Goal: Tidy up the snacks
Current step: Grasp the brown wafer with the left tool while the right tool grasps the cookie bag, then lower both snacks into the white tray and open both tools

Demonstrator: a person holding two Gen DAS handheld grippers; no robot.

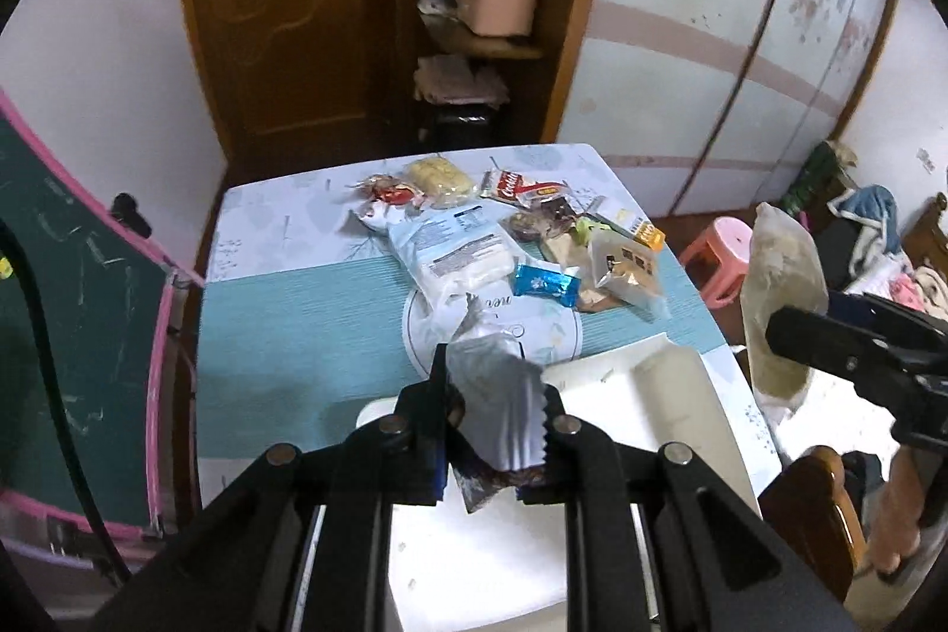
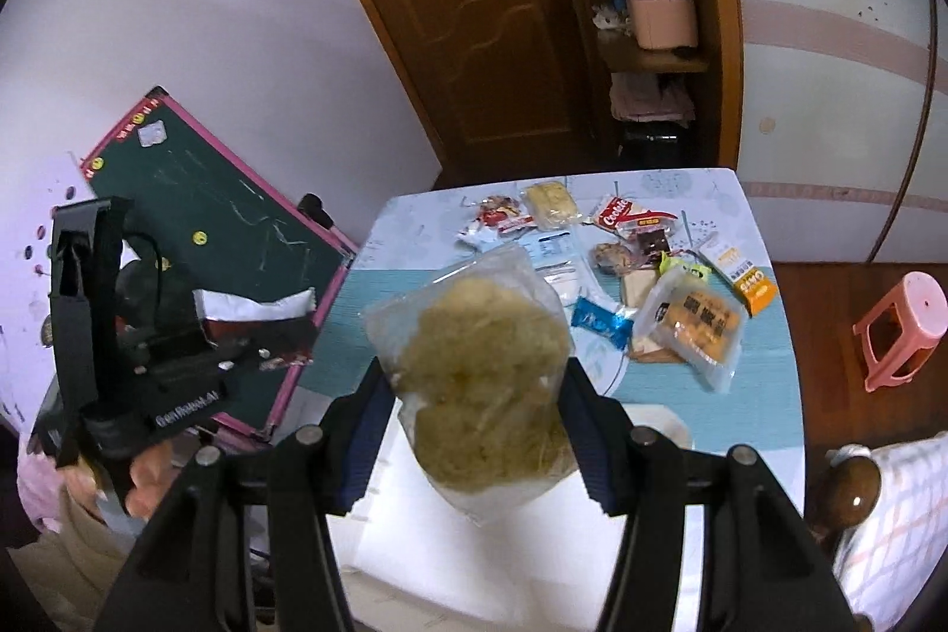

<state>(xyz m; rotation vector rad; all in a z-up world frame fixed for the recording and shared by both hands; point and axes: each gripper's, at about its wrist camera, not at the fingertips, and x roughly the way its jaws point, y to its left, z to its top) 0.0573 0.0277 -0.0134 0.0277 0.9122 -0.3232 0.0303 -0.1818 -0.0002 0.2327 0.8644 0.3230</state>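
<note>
My left gripper [image 1: 495,416] is shut on a silver-white snack wrapper [image 1: 503,395] with a brown end, held above the white divided tray [image 1: 628,395] at the table's near edge. My right gripper [image 2: 474,395] is shut on a clear bag of yellowish fluffy snack [image 2: 480,359], also above the tray [image 2: 657,422]. That bag shows at the right in the left wrist view [image 1: 782,294]. The left gripper with its wrapper shows at the left in the right wrist view [image 2: 255,318]. Several loose snacks lie on the far half of the table, among them a blue candy [image 1: 545,284] and an orange-cracker bag [image 2: 693,330].
A green chalkboard with a pink frame [image 1: 71,288] leans left of the table. A pink stool [image 2: 900,330] stands to the right. A wooden door and shelf [image 1: 486,10] are behind the table. A wooden chair knob [image 2: 847,496] is at the near right.
</note>
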